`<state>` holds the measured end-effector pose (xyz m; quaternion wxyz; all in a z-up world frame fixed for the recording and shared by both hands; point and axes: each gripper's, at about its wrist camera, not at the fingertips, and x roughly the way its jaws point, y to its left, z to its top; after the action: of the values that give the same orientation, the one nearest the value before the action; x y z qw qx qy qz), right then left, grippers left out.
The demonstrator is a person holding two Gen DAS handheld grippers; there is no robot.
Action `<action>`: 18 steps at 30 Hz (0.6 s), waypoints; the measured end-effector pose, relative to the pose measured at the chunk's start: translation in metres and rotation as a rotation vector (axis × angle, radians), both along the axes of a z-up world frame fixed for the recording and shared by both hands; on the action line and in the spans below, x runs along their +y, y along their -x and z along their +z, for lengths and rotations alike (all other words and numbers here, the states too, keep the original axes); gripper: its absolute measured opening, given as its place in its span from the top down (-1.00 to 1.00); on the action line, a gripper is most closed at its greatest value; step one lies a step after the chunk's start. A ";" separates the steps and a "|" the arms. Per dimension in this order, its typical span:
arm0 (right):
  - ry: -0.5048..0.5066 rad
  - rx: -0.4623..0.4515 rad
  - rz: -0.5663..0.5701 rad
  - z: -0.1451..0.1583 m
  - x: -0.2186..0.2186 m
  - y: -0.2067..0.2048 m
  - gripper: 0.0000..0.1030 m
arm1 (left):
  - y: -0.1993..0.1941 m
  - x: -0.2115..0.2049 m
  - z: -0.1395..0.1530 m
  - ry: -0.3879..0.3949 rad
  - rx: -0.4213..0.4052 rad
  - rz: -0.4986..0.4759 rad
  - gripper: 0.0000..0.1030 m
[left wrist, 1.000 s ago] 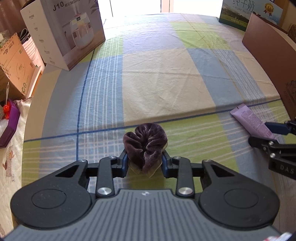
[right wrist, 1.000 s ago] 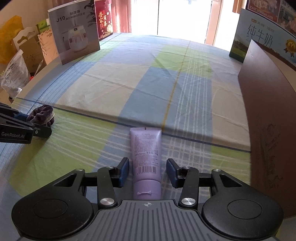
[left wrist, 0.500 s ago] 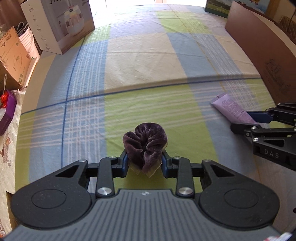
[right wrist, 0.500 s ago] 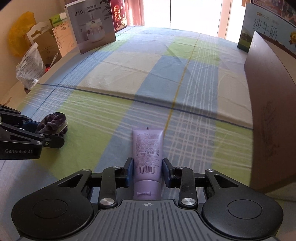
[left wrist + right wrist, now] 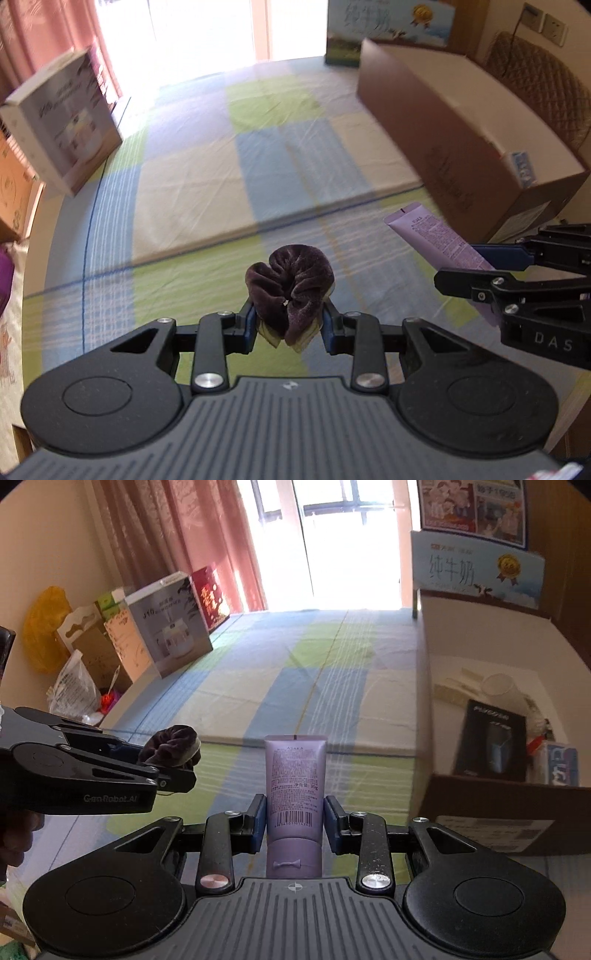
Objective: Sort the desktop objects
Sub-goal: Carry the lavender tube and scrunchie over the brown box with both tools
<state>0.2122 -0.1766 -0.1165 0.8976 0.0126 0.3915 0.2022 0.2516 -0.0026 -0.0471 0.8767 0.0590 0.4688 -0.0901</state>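
My left claw [image 5: 290, 325] was clamped on the dark purple scrunchie [image 5: 290, 286]: soft velvet pile, gathered into deep ruffled folds, with a bit of pale olive fabric showing at its underside. It was off the surface, squeezed between the two blue pads. My right claw [image 5: 295, 821] was clamped on the lilac tube [image 5: 294, 779]: smooth, flat-crimped at the far end, rounder toward the cap, printed with fine text and a barcode. The tube pointed forward, clear of the cloth below.

Under both lay the checked cloth [image 5: 207, 173], a thin woven sheet in blocks of green, blue and cream, lightly creased. To the right stood the open cardboard box [image 5: 476, 808], brown outside and white inside, holding a black packet, a white cup and other small items. A white humidifier carton [image 5: 168, 626] stood far left, near the pink curtains [image 5: 177, 528].

Against the frame one second earlier: the tube lay flat on the cloth then, with my right pads apart on either side; now they gripped it. Both items sat higher above the cloth, and the inside of the box had come into the right view.
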 end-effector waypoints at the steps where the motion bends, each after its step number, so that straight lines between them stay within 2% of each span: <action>1: -0.002 -0.014 -0.014 0.006 -0.009 0.000 0.42 | -0.001 -0.007 0.005 0.004 -0.014 -0.011 0.44; 8: -0.012 -0.087 -0.120 0.041 -0.073 -0.005 0.42 | -0.019 -0.068 0.037 0.032 -0.099 -0.102 0.44; 18: -0.017 -0.090 -0.230 0.053 -0.155 -0.026 0.42 | -0.049 -0.154 0.052 0.058 -0.144 -0.199 0.44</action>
<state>0.2379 -0.3316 -0.0637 0.9313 0.0560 0.3451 0.1019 0.3005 -0.1565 0.0054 0.8961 0.0860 0.3938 -0.1857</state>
